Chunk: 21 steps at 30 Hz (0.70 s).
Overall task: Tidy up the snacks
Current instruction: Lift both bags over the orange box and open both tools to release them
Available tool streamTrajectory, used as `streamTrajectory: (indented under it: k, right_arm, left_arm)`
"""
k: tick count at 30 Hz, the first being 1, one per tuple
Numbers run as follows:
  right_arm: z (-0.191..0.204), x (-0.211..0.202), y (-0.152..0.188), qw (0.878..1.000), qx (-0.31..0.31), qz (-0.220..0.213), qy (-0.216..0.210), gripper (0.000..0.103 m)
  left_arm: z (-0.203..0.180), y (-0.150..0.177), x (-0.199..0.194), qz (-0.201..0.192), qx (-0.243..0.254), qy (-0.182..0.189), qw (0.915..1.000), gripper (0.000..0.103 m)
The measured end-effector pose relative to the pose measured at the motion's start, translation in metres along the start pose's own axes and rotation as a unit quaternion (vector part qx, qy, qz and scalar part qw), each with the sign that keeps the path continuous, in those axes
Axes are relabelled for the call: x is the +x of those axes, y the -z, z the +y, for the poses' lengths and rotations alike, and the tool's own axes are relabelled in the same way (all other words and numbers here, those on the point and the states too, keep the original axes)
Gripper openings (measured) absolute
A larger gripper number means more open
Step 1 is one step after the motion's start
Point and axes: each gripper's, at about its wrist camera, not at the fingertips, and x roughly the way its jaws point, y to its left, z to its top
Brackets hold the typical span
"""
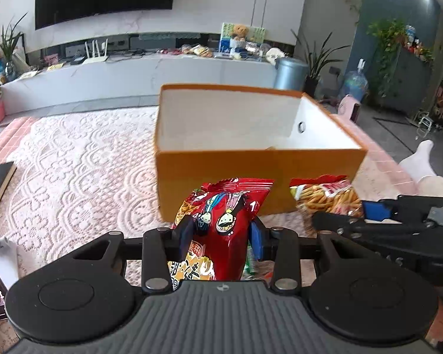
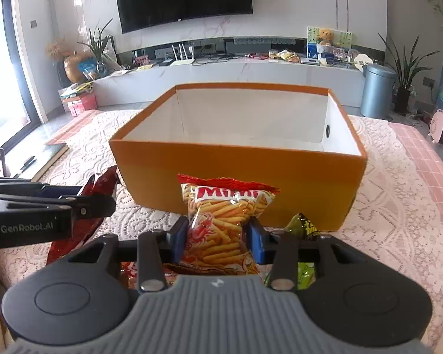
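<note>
An open orange box (image 1: 280,174) (image 2: 236,171) with a white inside stands on the lace-covered table, just beyond both grippers. My left gripper (image 1: 221,234) is shut on a red snack bag with cartoon figures (image 1: 224,206), lifted off the table in front of the box. My right gripper (image 2: 218,236) is shut on a bag of yellow stick snacks with a red top (image 2: 221,215), also raised before the box's near wall. Each gripper shows in the other's view: the right gripper (image 1: 369,221) at the right, the left gripper (image 2: 82,206) at the left with its red bag (image 2: 103,183).
A green snack packet (image 2: 304,227) lies on the lace cloth (image 1: 82,162) under the right gripper. A dark book or tablet (image 2: 44,159) sits at the table's left edge. A person's white-socked leg (image 1: 419,162) is at the right. A TV wall and low cabinet stand beyond.
</note>
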Motion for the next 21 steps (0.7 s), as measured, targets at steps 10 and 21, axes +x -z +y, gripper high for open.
streamTrajectory:
  k: [10,21]
  right_arm:
    - [0.002,-0.035,-0.009,0.999,-0.008,-0.04,-0.003,0.04]
    - [-0.008,-0.045,-0.044,0.998,-0.021,-0.066,-0.001,0.04]
  left_arm:
    - [-0.017,-0.025,-0.02,-0.038,0.015,0.022,0.9989,0.043]
    - [-0.041,-0.062,-0.018,-0.077,0.07,0.017,0.9945,0.042]
